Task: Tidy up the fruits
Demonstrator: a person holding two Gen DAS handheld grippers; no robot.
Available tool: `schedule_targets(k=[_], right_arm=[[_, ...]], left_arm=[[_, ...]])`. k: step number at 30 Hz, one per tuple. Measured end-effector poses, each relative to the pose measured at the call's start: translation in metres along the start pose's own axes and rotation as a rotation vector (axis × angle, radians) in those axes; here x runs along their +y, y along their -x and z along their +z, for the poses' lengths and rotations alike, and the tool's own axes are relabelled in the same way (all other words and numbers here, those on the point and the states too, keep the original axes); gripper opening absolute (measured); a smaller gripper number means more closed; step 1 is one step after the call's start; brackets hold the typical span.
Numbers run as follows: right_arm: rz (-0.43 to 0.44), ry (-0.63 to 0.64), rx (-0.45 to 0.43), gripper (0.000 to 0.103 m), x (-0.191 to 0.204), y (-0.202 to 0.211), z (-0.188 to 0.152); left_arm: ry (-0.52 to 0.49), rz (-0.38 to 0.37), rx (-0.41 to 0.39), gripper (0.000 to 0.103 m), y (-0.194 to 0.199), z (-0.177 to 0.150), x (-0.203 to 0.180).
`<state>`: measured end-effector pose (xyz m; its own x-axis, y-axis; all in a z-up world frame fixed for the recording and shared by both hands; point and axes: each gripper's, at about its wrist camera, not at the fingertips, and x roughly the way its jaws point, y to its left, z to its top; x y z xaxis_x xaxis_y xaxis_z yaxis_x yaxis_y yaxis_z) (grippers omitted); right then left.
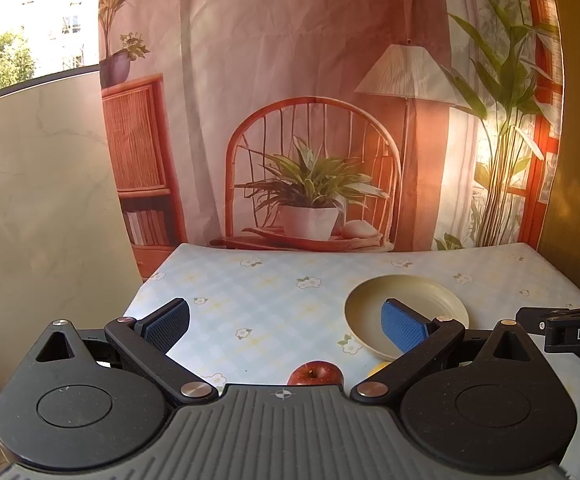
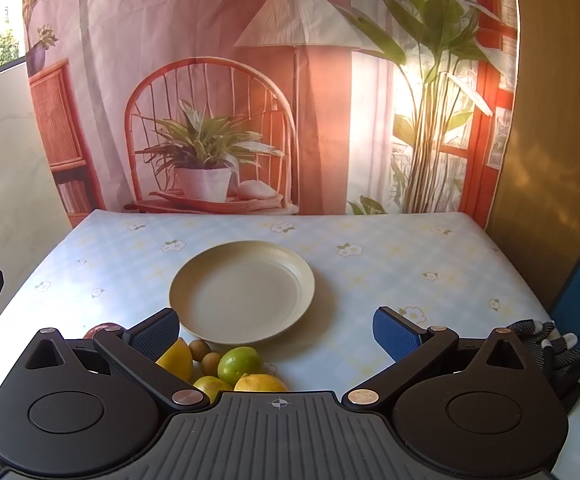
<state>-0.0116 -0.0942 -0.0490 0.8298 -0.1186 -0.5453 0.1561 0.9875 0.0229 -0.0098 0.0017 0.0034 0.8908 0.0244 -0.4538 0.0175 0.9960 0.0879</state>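
Left tool [image 1: 286, 326]: released, blue-padded fingers spread wide with nothing between them, held above the near part of the table [image 1: 266, 300].
Apple [image 1: 314, 373]: red, on the floral cloth just ahead of the left tool's body; stem dimple faces up, so it sits upright. Round, with no long axis to speak of.
Apple in the right wrist view: only a red sliver [image 2: 102, 327] shows, behind the right tool's left finger.
Plate [image 2: 274, 252]: cream, round, flat on the table near its middle, nothing on it. In the left wrist view it sits right of centre, partly behind the left tool's right pad.
Citrus group: near edge of the table, just in front of the plate.
Left lemon [image 2: 178, 358]: yellow, partly hidden by the finger; which way it points cannot be told.
Two small brown fruits [image 2: 206, 356]: round, side by side, between the left lemon and the lime.
Lime [image 2: 240, 364]: green, round.
Near lemons [image 2: 260, 383]: two yellow ones, cut off by the tool body.
Seen only from the right wrist: brown fruits, lime and a dark glove [image 2: 549, 348] at the right edge. The left wrist view shows just a yellow scrap of the group.
Right tool [image 2: 276, 332]: released, fingers wide apart, holding nothing, above the fruit and facing the plate.
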Motion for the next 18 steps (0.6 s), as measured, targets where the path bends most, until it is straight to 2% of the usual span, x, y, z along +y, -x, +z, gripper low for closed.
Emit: schedule_targets(k=[8, 14, 18], right_arm=[[0.004, 0.009, -0.037, 0.103, 0.002, -0.009, -0.009], [-0.012, 0.000, -0.137, 0.103, -0.006, -0.018, -0.028], [-0.007, -0.007, -0.123, 0.103, -0.010, -0.031, -0.037]], left_arm=[[0.007, 0.043, 0.004, 0.103, -0.009, -0.002, 0.001], [0.092, -0.030, -0.007, 0.100, -0.020, -0.010, 0.016], [0.156, -0.033, -0.029, 0.099, -0.027, -0.019, 0.022]])
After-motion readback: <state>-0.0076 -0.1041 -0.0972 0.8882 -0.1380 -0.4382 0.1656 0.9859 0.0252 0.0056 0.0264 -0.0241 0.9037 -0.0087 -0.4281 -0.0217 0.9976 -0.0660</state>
